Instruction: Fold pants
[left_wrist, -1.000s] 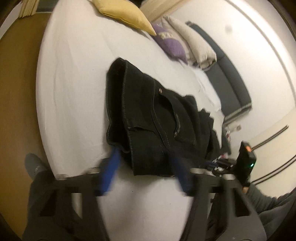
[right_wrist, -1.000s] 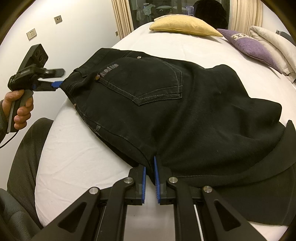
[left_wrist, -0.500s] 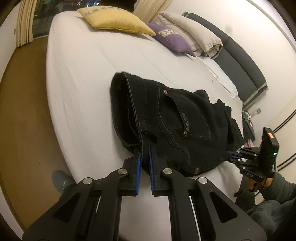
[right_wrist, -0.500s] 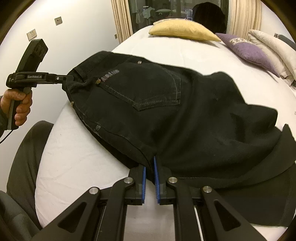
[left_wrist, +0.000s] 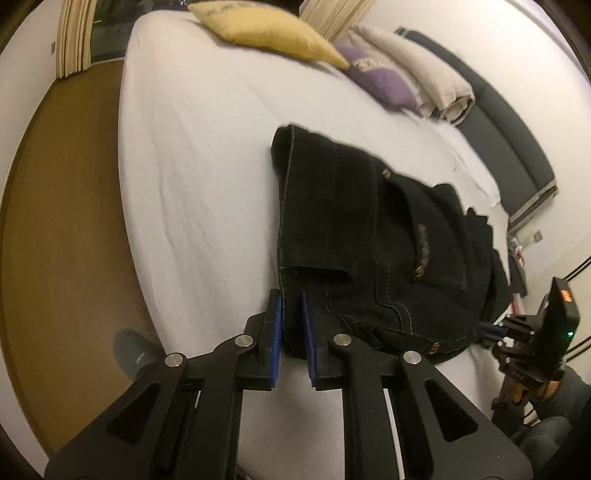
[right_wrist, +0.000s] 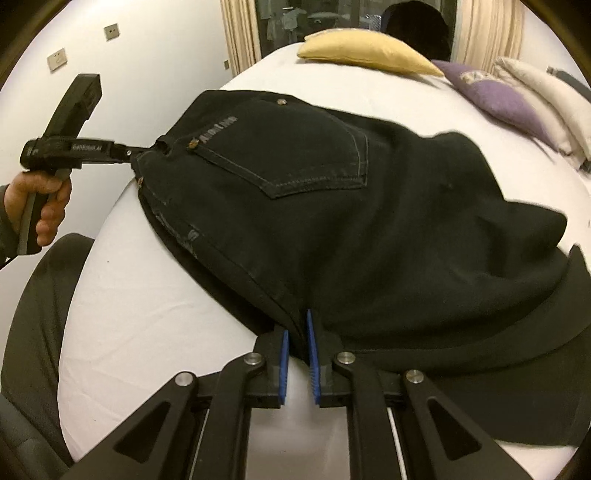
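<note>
Black denim pants lie folded on the white bed, back pocket up in the right wrist view. My left gripper pinches the near waistband corner between its blue pads, and its jaws are opening slightly. It also shows at the left of the right wrist view, holding that corner up. My right gripper grips the folded edge near the crotch seam, fabric between its pads, its jaws also opening a little. It appears again at the far right of the left wrist view.
A yellow pillow, a purple pillow and beige pillows sit at the head of the bed. Brown floor runs along the bed's left side, with a shoe near the corner. The person's grey-clad leg is at the bed edge.
The left gripper's jaws stood wide apart beside the waistband, then closed on it; now they are slightly wider. The waistband corner has lifted. The right gripper's gap has widened a little.
</note>
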